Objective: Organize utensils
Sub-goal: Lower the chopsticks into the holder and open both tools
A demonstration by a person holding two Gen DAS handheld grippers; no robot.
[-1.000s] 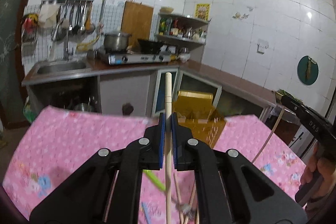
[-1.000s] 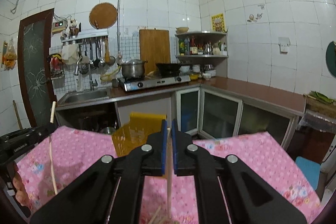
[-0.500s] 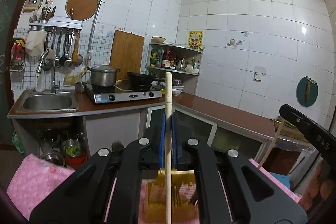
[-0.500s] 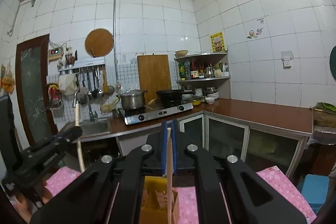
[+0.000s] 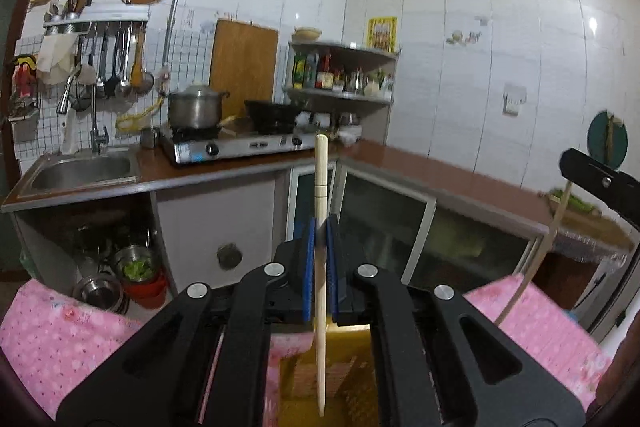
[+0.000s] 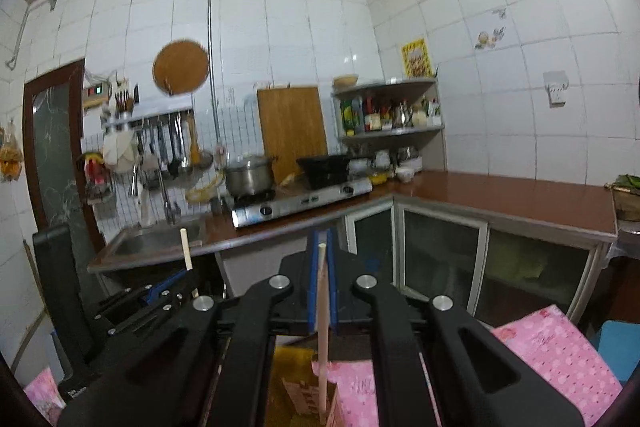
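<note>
Wooden stick, left: my left gripper (image 5: pixel 319 267) has its blue pads clamped on a pale chopstick (image 5: pixel 321 195), held upright, top end poking well above the pads, thin end hanging down below them.
Wooden stick, right: my right gripper (image 6: pixel 322 283) is pinched tight on a second chopstick (image 6: pixel 322 307), also upright, its top just clearing the pads.
Yellow basket: a slotted yellow basket (image 5: pixel 356 371) sits right under my left gripper, the stick's lower tip hanging over its opening; from the right camera the basket (image 6: pixel 298 393) shows below that stick too.
Cloth: pink flowered tablecloth (image 5: pixel 60 343) spreads under the basket on both sides.
Neighbour view: from the left camera my right gripper (image 5: pixel 600 183) shows at the far right edge, its stick (image 5: pixel 536 259) slanting down towards the cloth; from the right camera my left gripper (image 6: pixel 168 291) sits low on the left.
Backdrop: sink (image 5: pixel 82 171), steel pot (image 5: pixel 195 109) on the stove (image 5: pixel 240 147), brown counter (image 6: pixel 520 199) behind.
</note>
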